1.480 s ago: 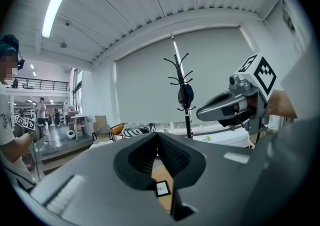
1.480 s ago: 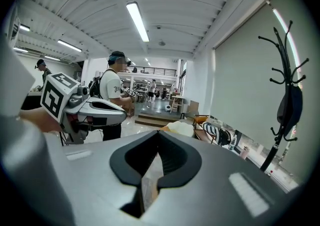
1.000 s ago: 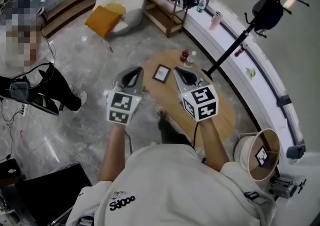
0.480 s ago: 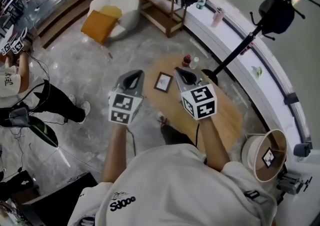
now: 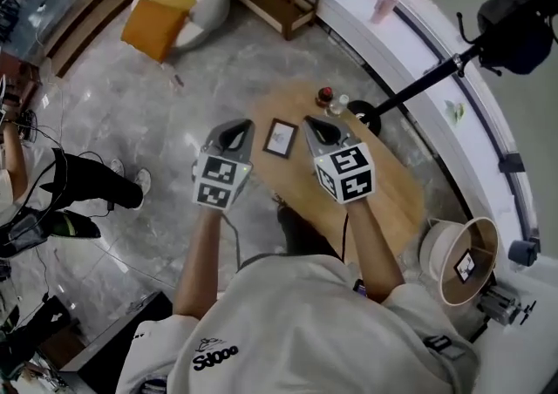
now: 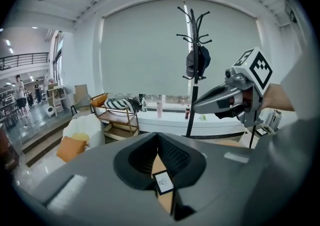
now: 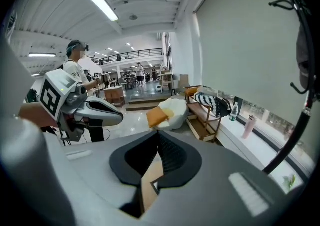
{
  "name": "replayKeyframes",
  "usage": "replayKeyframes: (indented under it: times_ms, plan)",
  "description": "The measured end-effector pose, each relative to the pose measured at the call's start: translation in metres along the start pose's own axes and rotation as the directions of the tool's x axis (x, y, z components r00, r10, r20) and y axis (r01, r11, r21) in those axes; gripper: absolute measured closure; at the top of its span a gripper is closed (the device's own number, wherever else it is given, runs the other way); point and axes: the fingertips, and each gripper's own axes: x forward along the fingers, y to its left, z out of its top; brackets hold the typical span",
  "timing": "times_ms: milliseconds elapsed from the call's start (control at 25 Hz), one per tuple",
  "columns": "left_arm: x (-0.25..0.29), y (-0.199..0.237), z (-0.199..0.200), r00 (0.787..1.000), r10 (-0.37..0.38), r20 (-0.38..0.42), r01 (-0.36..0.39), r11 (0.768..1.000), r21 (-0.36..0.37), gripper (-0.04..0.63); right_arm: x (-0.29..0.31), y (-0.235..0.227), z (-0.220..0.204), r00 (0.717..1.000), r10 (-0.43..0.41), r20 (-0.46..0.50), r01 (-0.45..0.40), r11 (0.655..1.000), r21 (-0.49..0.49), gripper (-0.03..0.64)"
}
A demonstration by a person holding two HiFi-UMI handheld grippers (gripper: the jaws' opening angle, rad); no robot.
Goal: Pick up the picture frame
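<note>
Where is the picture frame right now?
Head view, centre: the picture frame lies on the wooden table near its left end, seen between the left gripper and right gripper.

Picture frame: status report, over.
Left gripper and right gripper shut, empty. Picture frame flat on table between them, untouched. Bottles beyond it, path clear.

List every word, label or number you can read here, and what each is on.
"Sjooo", roughly as it reads: black print on the back of the person's white shirt.
Marker cubes: black-and-white square patterns, no words.
Picture frame: what it holds is too small to read.
Bottles: labels too small to read.
</note>
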Motion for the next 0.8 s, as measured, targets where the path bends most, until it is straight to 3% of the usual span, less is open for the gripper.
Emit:
replayKeyframes:
  times_ms: [320, 800]
  plan:
    - [0.09, 0.02, -0.05, 0.991, -0.072, -0.114, 0.067, 0.997, -0.046, 0.562, 0.076, -0.045, -0.056, 0.993, 0.029, -0.113, -0.016, 0.993, 0.116, 0.602]
    - [0.195, 0.044, -0.164, 0.955, -0.114, -0.272, 0.08, 0.988, -0.133, 0.525, 0.165, -0.087, -0.169, 0.967, 0.043, -0.251, 0.036, 0.953, 0.302, 0.549]
